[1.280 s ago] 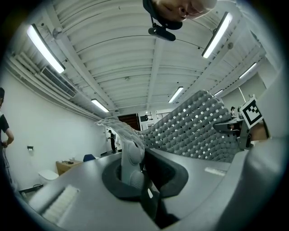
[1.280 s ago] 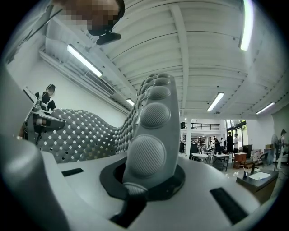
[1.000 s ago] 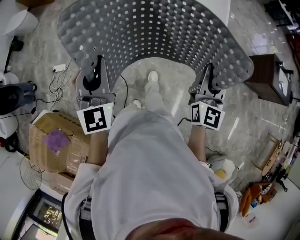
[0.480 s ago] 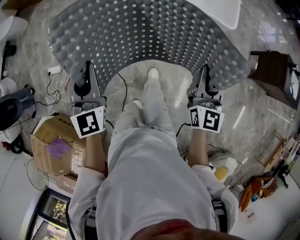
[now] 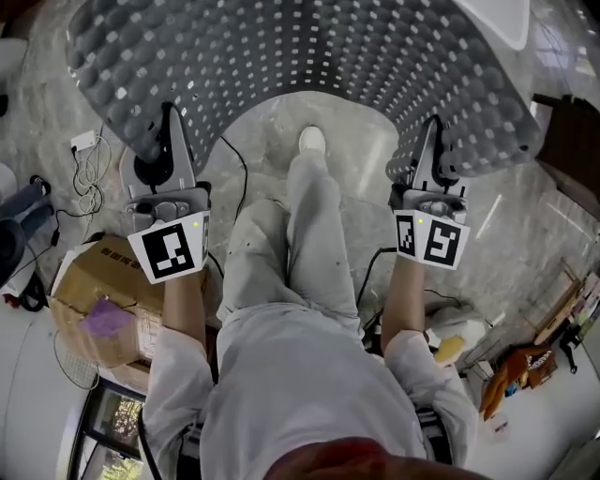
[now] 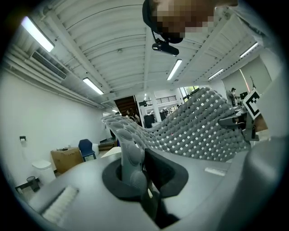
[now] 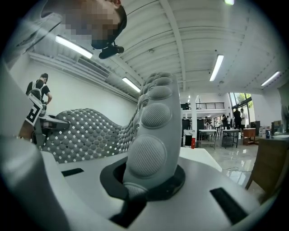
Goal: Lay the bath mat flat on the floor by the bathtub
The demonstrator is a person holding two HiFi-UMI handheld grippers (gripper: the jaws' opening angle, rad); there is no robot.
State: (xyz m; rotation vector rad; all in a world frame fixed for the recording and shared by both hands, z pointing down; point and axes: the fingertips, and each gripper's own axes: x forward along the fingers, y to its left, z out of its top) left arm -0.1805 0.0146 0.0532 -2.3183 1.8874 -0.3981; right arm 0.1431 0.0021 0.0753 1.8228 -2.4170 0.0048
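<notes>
A grey perforated bath mat (image 5: 300, 52) with round bumps hangs in an arch in front of me, above the marble floor (image 5: 281, 127). My left gripper (image 5: 161, 155) is shut on the mat's near left corner and my right gripper (image 5: 431, 159) is shut on its near right corner. In the left gripper view the bumpy mat edge (image 6: 128, 151) stands pinched between the jaws of the left gripper (image 6: 135, 173). The right gripper view shows the mat edge (image 7: 153, 131) clamped the same way in the right gripper (image 7: 142, 185). The white bathtub (image 5: 502, 17) edge shows at the top right.
My legs and a white shoe (image 5: 311, 141) stand between the grippers, under the mat's arch. A cardboard box (image 5: 98, 300) and loose cables (image 5: 89, 155) lie at the left. A dark wooden cabinet (image 5: 572, 122) stands at the right, with clutter (image 5: 525, 370) near it.
Both grippers have sunk with the mat and moved a little further apart. The mat now fills more of the top of the head view, and I lean further over.
</notes>
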